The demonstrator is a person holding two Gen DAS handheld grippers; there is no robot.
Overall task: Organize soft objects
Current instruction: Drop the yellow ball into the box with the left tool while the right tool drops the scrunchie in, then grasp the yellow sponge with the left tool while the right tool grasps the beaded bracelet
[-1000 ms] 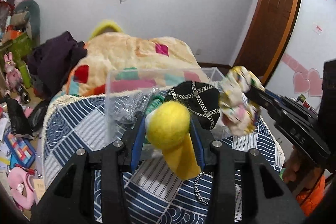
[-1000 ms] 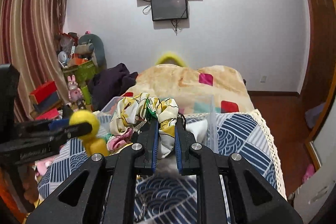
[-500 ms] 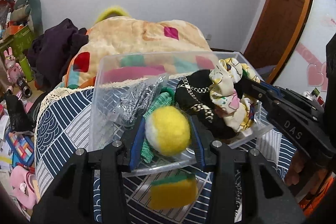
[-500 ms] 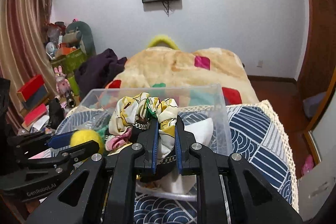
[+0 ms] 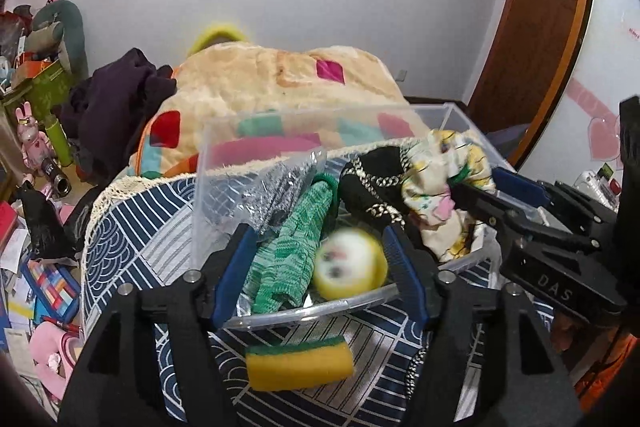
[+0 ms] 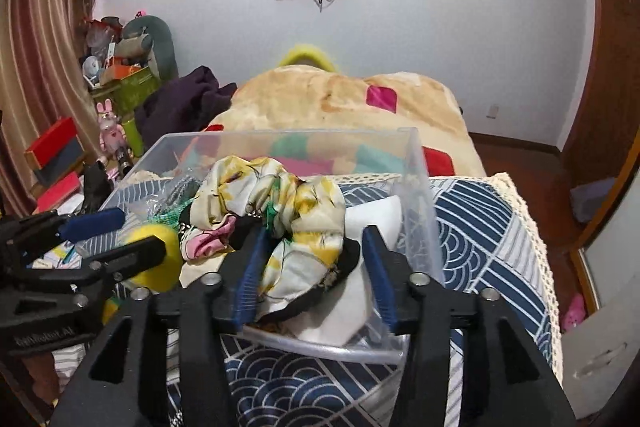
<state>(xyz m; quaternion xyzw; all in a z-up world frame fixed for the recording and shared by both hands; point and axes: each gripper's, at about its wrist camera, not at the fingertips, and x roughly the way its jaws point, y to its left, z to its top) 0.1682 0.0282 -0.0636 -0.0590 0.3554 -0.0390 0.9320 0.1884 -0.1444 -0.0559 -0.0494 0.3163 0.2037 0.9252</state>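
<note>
Both sets of jaws stand apart, gripping nothing. One left gripper [image 5: 320,259] hangs over the near-left corner of the one clear plastic bin [image 5: 200,163], and the one round yellow plush ball [image 5: 350,265], blurred, sits loose between its blue pads beside one green knitted cloth [image 5: 296,247]. One yellow-and-green sponge [image 5: 298,363] lies on the bedspread just outside the bin's near edge. Over on the right, the right gripper [image 6: 312,267] straddles the one floral fabric scrunchie [image 6: 276,203], lying atop one black chain-trimmed piece [image 5: 372,183] inside the bin.

Bin [image 5: 448,113] crowded, seemingly no gap
</note>
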